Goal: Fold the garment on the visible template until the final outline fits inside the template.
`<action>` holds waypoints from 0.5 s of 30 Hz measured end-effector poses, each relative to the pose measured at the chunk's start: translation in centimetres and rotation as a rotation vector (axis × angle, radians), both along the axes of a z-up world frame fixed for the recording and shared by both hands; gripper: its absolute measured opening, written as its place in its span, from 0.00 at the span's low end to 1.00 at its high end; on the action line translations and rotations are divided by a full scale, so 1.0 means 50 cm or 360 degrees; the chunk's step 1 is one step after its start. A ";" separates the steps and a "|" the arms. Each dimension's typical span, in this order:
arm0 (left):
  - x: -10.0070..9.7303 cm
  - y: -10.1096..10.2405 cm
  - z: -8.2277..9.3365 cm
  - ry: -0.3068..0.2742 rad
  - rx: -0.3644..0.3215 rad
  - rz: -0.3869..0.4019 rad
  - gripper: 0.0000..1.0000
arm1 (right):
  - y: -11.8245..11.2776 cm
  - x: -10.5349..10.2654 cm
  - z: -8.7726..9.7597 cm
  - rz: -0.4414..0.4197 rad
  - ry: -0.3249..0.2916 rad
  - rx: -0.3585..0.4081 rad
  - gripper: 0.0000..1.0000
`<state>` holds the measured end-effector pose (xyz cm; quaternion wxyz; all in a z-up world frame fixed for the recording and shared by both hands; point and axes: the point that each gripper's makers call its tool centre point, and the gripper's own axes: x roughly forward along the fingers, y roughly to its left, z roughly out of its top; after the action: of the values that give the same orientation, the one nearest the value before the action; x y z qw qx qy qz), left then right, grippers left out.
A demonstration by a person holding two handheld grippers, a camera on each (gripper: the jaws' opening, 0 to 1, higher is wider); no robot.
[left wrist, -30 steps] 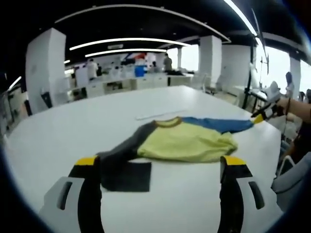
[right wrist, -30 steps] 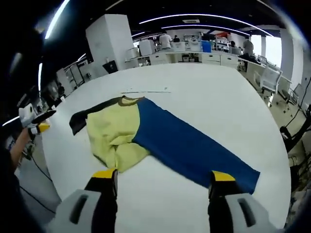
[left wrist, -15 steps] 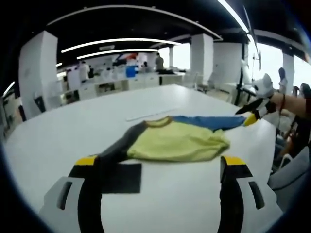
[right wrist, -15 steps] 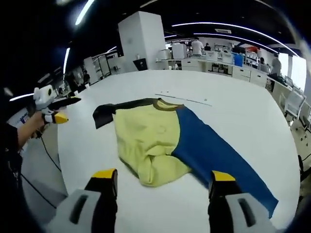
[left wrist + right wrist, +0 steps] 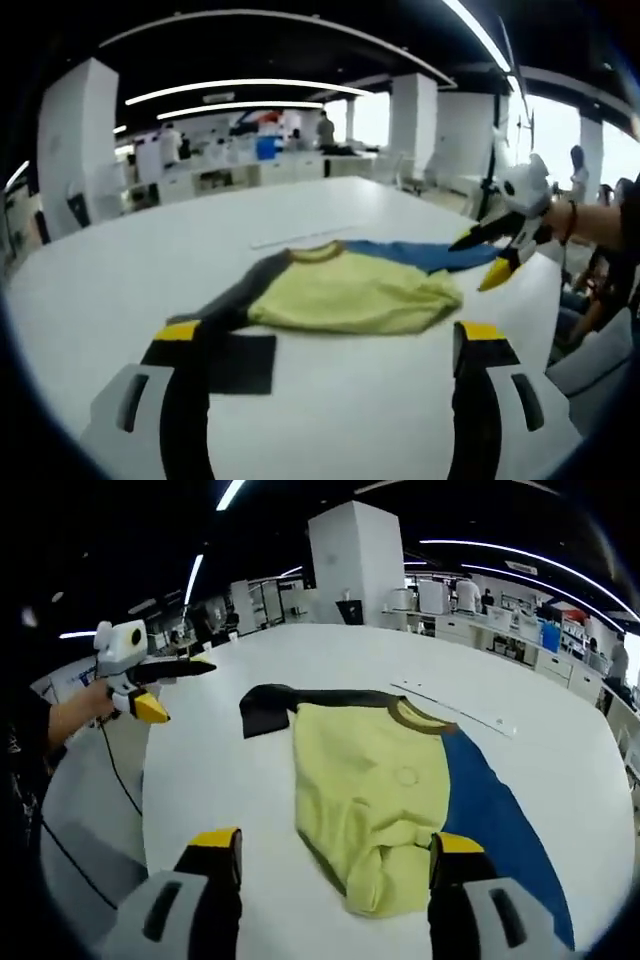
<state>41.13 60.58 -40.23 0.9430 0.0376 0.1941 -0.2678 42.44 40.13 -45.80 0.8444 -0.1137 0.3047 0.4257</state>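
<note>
The garment [image 5: 345, 290] lies crumpled on the white table [image 5: 120, 270], with bare tabletop on every side of it. The left gripper [image 5: 330, 345] and right gripper [image 5: 335, 855] both hover near it, jaws apart and holding nothing. The left gripper view shows a grey sleeve; the right gripper view shows the blue sleeve's length.

Open-plan lab/office floor: large white round-edged bench [image 5: 120, 270] up front, square white structural columns [image 5: 356, 550], long curved ceiling light strips [image 5: 235, 87], rows of white workstation counters [image 5: 250, 172] with people standing behind, bright windows [image 5: 560, 130] along one side.
</note>
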 end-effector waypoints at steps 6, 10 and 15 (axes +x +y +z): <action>0.002 0.007 -0.005 0.0010 -0.0002 0.0026 0.99 | 0.034 0.008 -0.023 0.0115 -0.0045 -0.0112 0.73; 0.005 0.021 -0.004 0.0007 -0.0018 0.0052 0.99 | 0.050 0.011 -0.039 0.0143 -0.0010 -0.0107 0.72; 0.001 0.023 -0.005 0.0017 -0.0037 0.0056 0.99 | 0.078 0.012 -0.063 0.0226 0.0028 -0.0112 0.68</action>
<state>41.17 61.72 -40.46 0.9469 0.0217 0.1966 -0.2536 43.06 44.02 -48.94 0.8048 -0.1608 0.3180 0.4746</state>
